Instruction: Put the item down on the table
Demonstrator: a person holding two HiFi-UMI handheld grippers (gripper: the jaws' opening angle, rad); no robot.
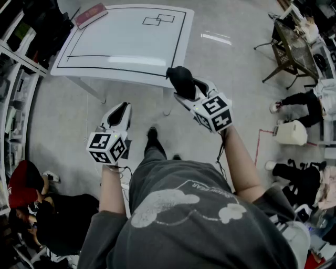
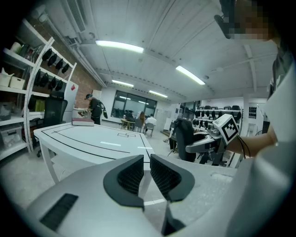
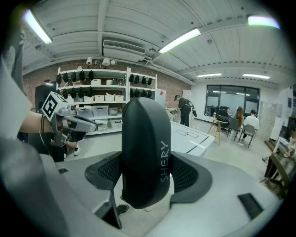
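Note:
A black oval case with pale lettering stands upright between the pads of my right gripper, which is shut on it. From the head view the case hangs in the air just off the near edge of the white table, held by the right gripper. My left gripper hovers lower and to the left, over the floor, short of the table. Its jaws stand almost together with nothing between them. The table lies ahead of it, marked with black lines.
A reddish book lies on the table's far left corner. Shelving lines the left side. A person in a red cap crouches at lower left. A dark side table and another seated person are at right.

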